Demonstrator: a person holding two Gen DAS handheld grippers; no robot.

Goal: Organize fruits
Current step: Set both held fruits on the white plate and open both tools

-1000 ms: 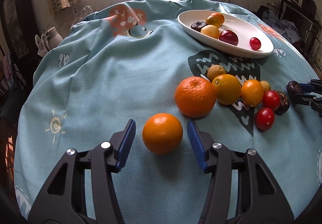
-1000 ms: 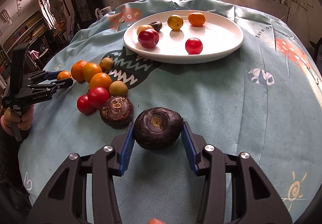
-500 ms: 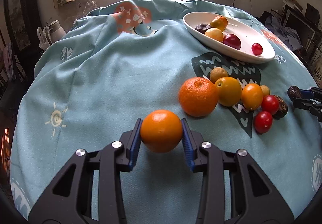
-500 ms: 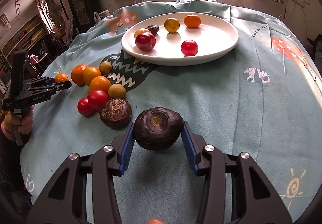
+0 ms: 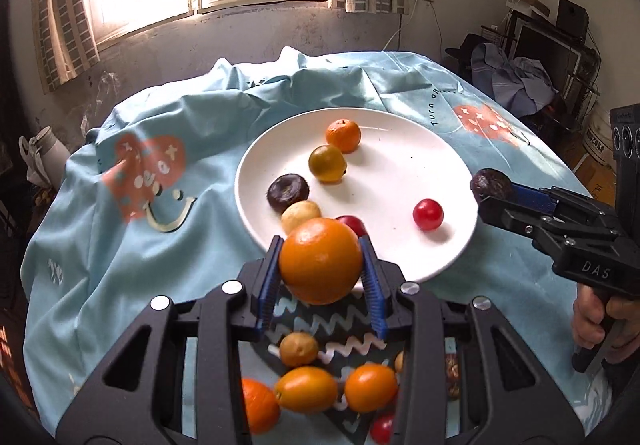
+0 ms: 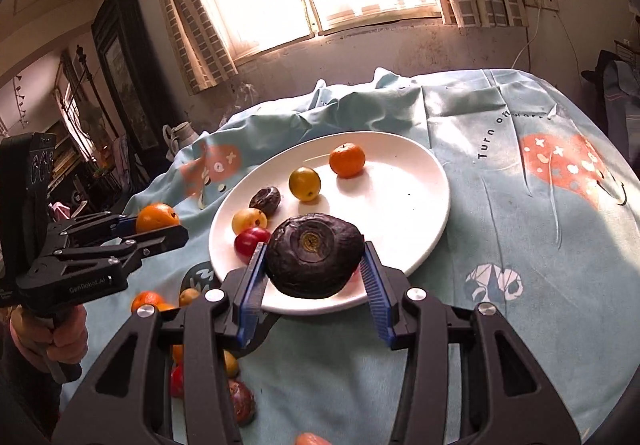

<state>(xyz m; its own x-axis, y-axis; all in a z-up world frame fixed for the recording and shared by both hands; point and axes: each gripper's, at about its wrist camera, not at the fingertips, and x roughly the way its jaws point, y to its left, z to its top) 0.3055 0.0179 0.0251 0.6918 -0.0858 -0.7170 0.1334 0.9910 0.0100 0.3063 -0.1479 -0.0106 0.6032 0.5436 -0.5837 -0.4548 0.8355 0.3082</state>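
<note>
The fingers (image 5: pixel 272 281) of the left gripper (image 5: pixel 320 281) are closed on a round orange (image 5: pixel 320 260), its skin smooth and a little glossy, and the blue ribbed pads press it from 9 and 3 o'clock. The orange is held in the air just at the near rim of the white plate (image 5: pixel 400 149), which lies at 12 o'clock from it. The right gripper (image 6: pixel 314 285) has its fingers (image 6: pixel 250 285) closed in the same way on a dark purple-brown fruit (image 6: pixel 314 255), flattened, matte and wrinkled, with its stem scar turned to the camera; it hangs over the near edge of the plate. I judge both loads need only a short move toward 12 o'clock and then down, into the free white area at 1 o'clock. The plate is shallow and glossy, so round fruit may roll. On it are a small mandarin (image 5: pixel 343 135), a yellow-green fruit (image 5: pixel 327 163) and a red cherry tomato (image 5: pixel 428 214). Other fruits (image 5: pixel 306 389) wait at 6 o'clock on the soft blue cloth (image 5: pixel 120 245) of the bench
</note>
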